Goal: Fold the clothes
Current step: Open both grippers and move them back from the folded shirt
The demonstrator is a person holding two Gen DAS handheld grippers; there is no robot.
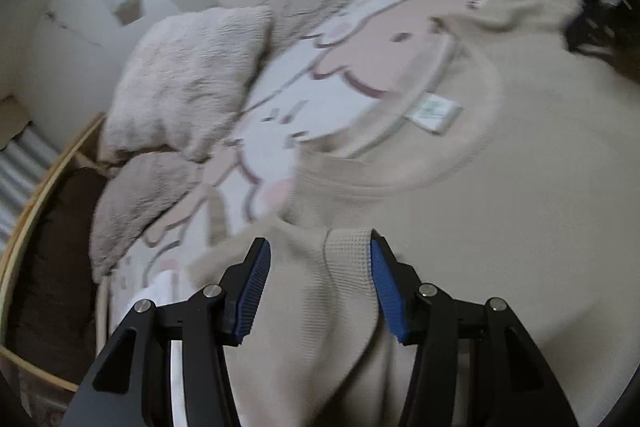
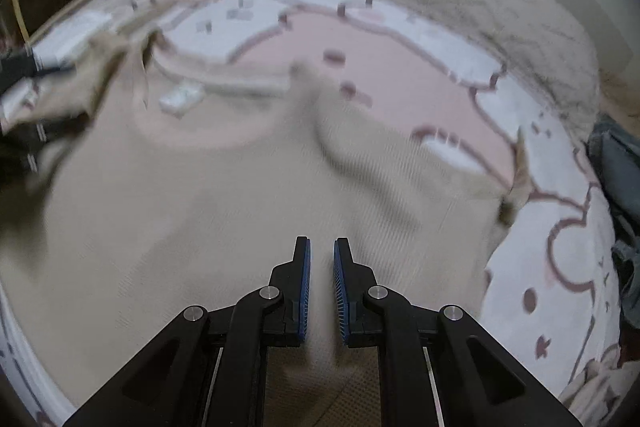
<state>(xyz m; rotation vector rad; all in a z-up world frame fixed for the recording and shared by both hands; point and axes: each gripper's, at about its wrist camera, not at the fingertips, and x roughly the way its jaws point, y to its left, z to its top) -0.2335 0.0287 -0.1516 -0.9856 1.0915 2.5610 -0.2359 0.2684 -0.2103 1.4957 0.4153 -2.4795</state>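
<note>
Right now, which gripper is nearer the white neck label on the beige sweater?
Left, as far as I can judge. The left gripper sits at the sweater's shoulder beside the collar, just below the label. The right gripper is down on the sweater's body, with the label up and leftward.

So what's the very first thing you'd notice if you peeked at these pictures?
A big beige sweater spread flat across the bed, its white label at the neckline. Under it lies a bedsheet with pink cartoon animals, and a fluffy pillow sits at the bed's far end.
</note>
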